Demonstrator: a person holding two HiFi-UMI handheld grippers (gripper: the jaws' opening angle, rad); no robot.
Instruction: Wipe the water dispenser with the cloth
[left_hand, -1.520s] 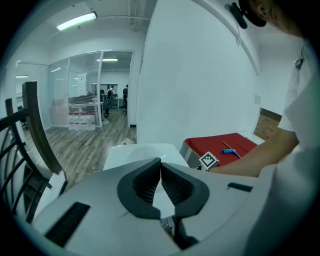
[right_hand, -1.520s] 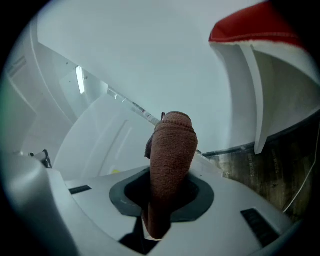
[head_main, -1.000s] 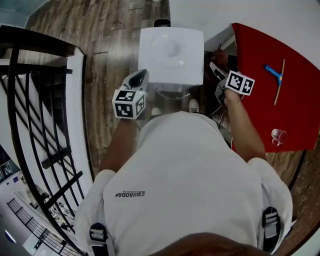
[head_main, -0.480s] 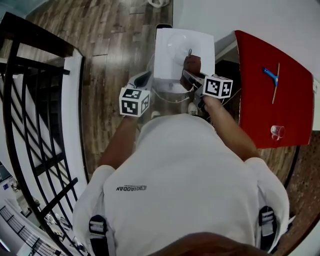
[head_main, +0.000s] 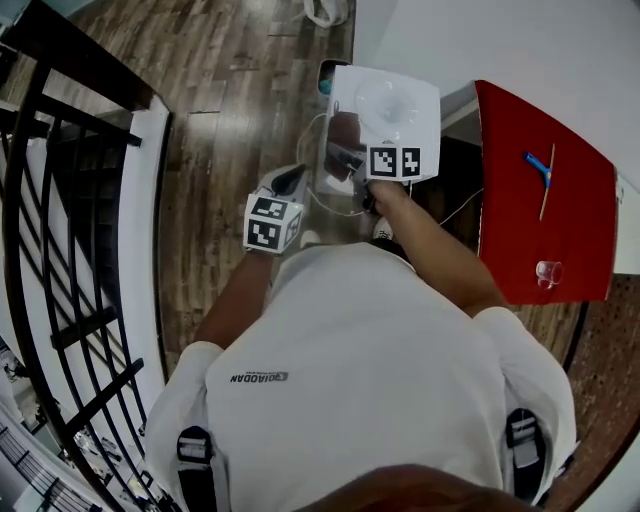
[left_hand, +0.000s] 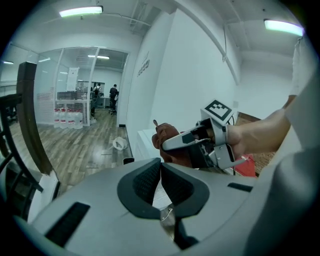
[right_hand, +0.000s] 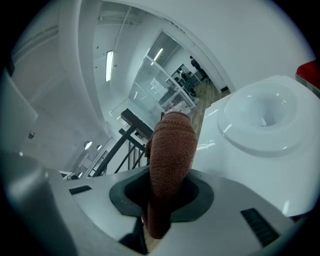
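Two claws show in the head view: the right claw (head_main: 348, 158) has swung from beside the red bench (head_main: 540, 230) to the left edge of the water dispenser (head_main: 400, 100) top. Left gripper view: the left claw (left_hand: 160, 170) is pressed together, nothing between. Right gripper view: jaws clamp the cloth (right_hand: 170, 150) against that top; wiping appears ready to begin.

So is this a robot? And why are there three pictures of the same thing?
No robot: a person holds a hand-held two-jaw gripper in each hand. One picture looks down from a camera on the person's head; the other two come from cameras riding on the grippers. The right gripper is shut on a rust-brown knitted cloth, close to the top of the white water dispenser. The left gripper is shut and empty. Off to the right, a red table carries a clear cup and a blue-headed stick tool.
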